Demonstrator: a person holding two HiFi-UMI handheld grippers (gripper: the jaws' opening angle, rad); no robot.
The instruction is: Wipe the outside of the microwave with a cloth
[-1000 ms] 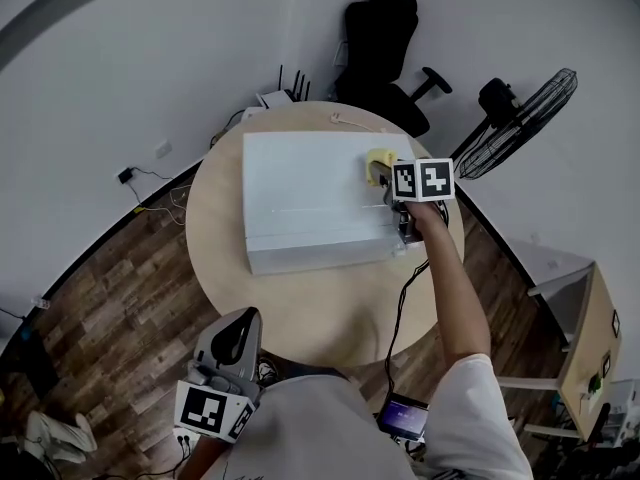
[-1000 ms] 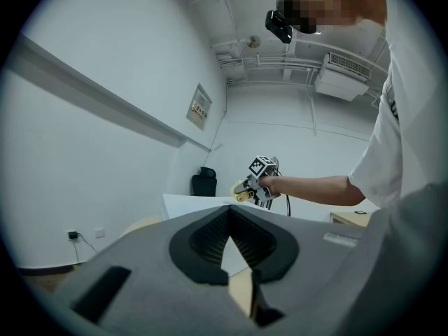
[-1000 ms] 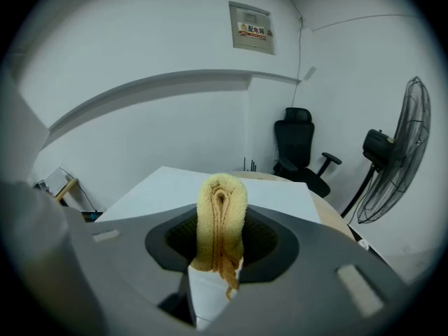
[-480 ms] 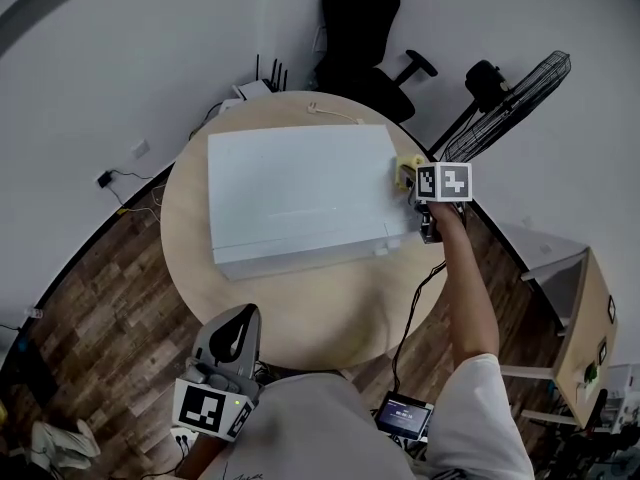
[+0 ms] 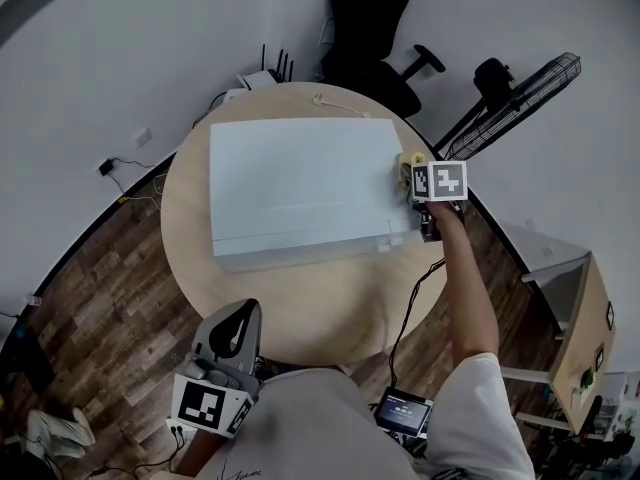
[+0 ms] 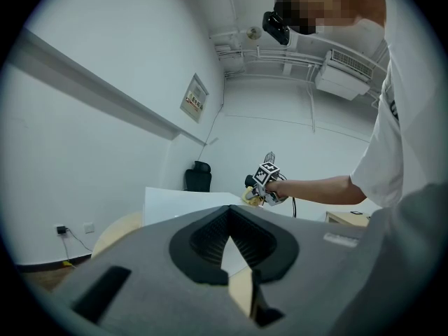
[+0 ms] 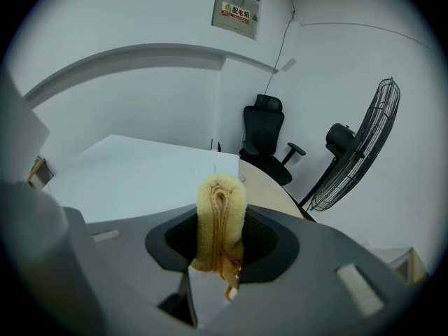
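Note:
The white microwave (image 5: 295,188) stands on a round wooden table (image 5: 320,303). My right gripper (image 5: 413,174) is at the microwave's right edge, toward the back, and is shut on a folded yellow cloth (image 5: 406,162). In the right gripper view the cloth (image 7: 221,215) stands up between the jaws of the gripper (image 7: 220,247), with the microwave's white top (image 7: 133,177) to the left. My left gripper (image 5: 242,318) hangs low by my body, off the table's near edge, with its jaws together and nothing in them. Its own view shows the left gripper (image 6: 229,224) with the microwave (image 6: 185,200) far ahead.
A black office chair (image 5: 375,28) and a standing fan (image 5: 515,93) are beyond the table at the back right. A router (image 5: 262,76) sits by the wall. A black cable (image 5: 405,308) runs from my right hand down to a small screen (image 5: 400,408). A wooden cabinet (image 5: 585,333) stands at the right.
My right gripper has carried the cloth rightward, from the top of the microwave near its right end to the right edge. The left gripper has stayed put.

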